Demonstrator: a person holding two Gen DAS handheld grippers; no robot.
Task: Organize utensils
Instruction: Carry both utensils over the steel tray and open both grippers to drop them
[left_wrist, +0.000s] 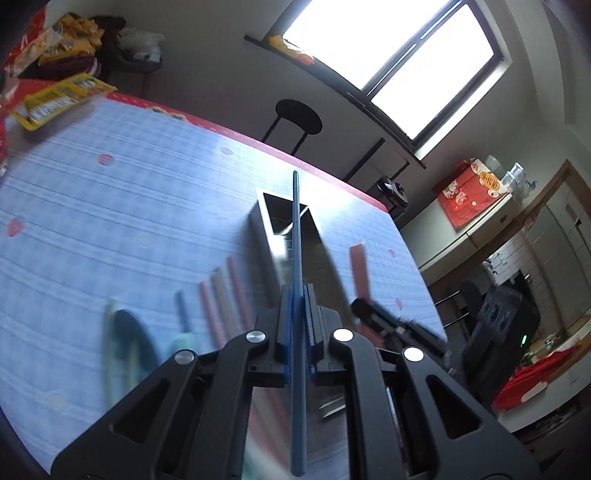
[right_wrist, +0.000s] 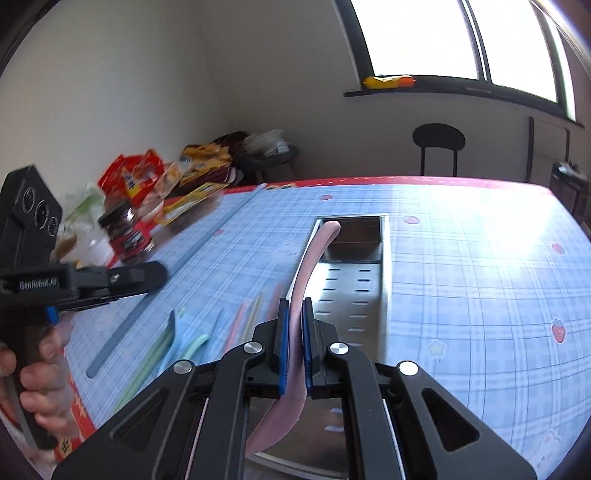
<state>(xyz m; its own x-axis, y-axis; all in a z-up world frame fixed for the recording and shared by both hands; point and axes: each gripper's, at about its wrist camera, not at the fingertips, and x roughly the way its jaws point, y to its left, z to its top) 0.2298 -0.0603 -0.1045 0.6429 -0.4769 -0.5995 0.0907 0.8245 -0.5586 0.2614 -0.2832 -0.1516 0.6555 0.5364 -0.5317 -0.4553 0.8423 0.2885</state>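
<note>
Two grippers loaded | left gripper (left_wrist: 298, 295): clamped on blue chopstick (left_wrist: 297, 258), held above steel tray (left_wrist: 264, 229) | right gripper (right_wrist: 295, 314): pinching pink spoon (right_wrist: 308, 266), handle over tray's near-left rim | tray mid-table (right_wrist: 461, 277) | loose utensils (right_wrist: 184, 332) left of tray | snack packets (right_wrist: 147, 177) at far-left corner

Walls (right_wrist: 147, 92) are plain and pale. A wide dark-framed window (right_wrist: 461, 37) admits strong daylight, overexposed, with a dark sill (right_wrist: 443, 90) below it. A black round-backed chair (right_wrist: 438, 144) stands against the wall under the window. The table (right_wrist: 480, 277) carries a blue checked cloth with a red border, glare on its far side. A white counter (left_wrist: 476, 225) with a red box (left_wrist: 469, 192) lines the side wall.
</note>
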